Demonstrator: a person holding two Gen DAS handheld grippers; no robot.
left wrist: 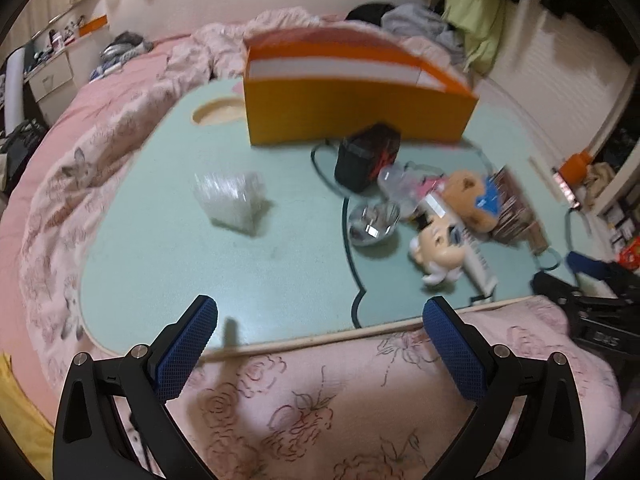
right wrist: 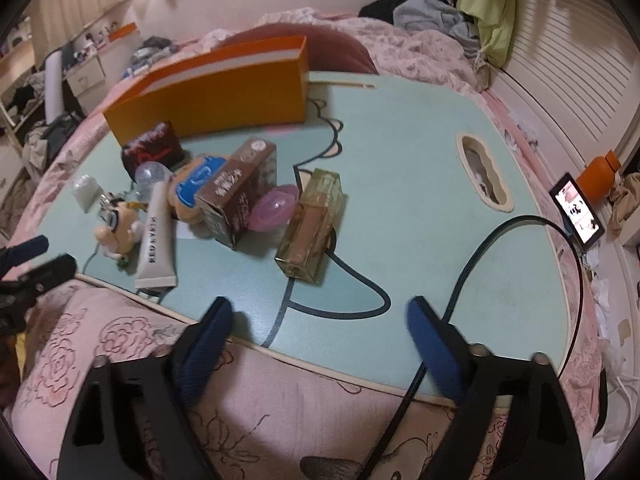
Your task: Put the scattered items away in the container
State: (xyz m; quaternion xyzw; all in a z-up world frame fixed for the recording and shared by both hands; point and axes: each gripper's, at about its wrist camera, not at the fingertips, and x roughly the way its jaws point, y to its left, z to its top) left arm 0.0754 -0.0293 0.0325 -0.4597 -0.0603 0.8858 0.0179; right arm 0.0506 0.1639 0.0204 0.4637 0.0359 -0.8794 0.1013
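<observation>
Hovering: left gripper (left wrist: 320,320) and right gripper (right wrist: 320,312) hang over the near edge of the worktop (right wrist: 400,168), both spread wide and holding nothing.
Container: orange box (left wrist: 352,108) stands open at the far side of the worktop, upright.
Scattered items: black pouch (left wrist: 366,156) just before the box; clear plastic piece (left wrist: 232,200) alone to the left; metal bowl (left wrist: 374,222); cartoon head figure (right wrist: 116,228); white tube (right wrist: 156,236); plush toy (right wrist: 196,188); brown carton (right wrist: 240,188); pink case (right wrist: 274,208); clear amber bottle (right wrist: 312,224) lying on its side.
Cable: black cable (right wrist: 500,236) crosses the right part of the worktop.
Bedding: pink blanket (left wrist: 320,400) lies under the grippers.
</observation>
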